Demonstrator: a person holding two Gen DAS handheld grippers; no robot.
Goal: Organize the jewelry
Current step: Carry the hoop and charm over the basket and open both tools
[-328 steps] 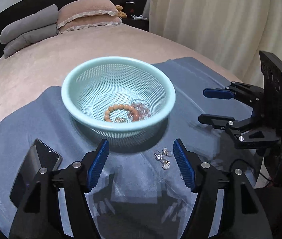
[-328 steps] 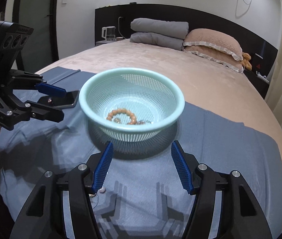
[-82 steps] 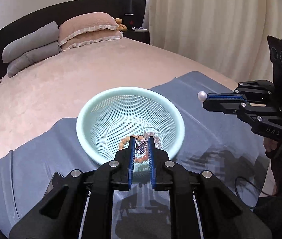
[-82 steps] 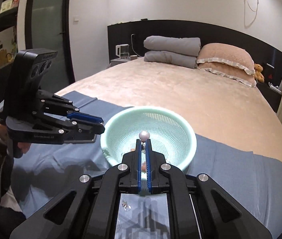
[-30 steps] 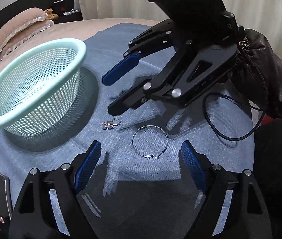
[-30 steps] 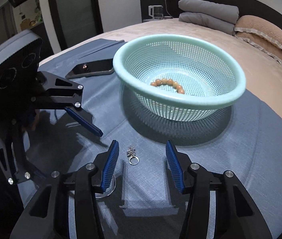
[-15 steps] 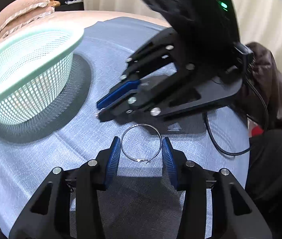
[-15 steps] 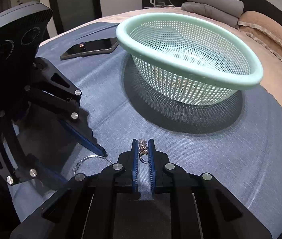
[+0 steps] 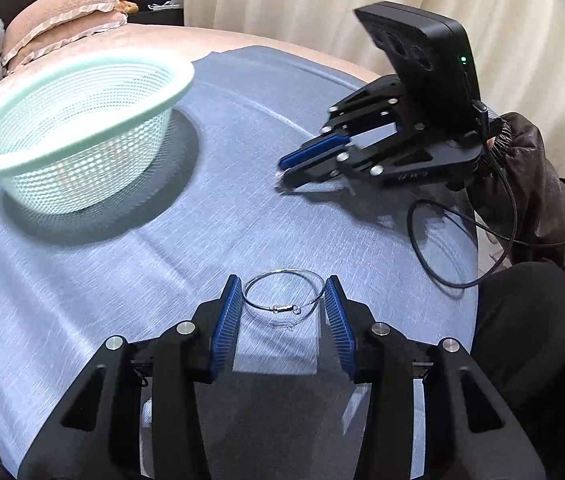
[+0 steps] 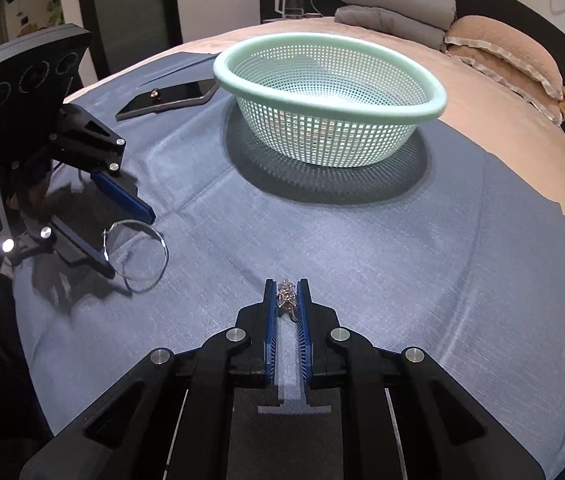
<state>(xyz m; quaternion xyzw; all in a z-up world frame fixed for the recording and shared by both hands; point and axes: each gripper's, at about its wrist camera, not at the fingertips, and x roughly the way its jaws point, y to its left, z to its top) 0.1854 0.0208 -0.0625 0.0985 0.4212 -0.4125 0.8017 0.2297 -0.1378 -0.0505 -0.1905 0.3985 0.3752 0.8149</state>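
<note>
A thin silver hoop bangle (image 9: 282,292) spans the gap between the blue pads of my left gripper (image 9: 281,292), which is shut on it just above the blue cloth (image 9: 242,216). In the right wrist view the same hoop (image 10: 138,256) hangs from the left gripper (image 10: 128,244) at the left. My right gripper (image 10: 286,286) is shut on a small silver ring-and-charm cluster (image 10: 287,298) at its tips. The right gripper (image 9: 282,176) also shows at the right of the left wrist view. The mint mesh basket (image 10: 434,108) (image 9: 102,126) stands beyond both; its contents are hidden.
A dark phone (image 10: 166,98) lies on the cloth left of the basket. A black cable (image 9: 426,256) loops below the right gripper, beside a brown sleeve (image 9: 542,184). Pillows (image 10: 502,56) and folded grey bedding (image 10: 394,8) sit at the bed's head.
Both grippers have shut: the left on the hoop, the right on the small charm cluster. Since then they have drawn apart, and the basket looks farther off.
</note>
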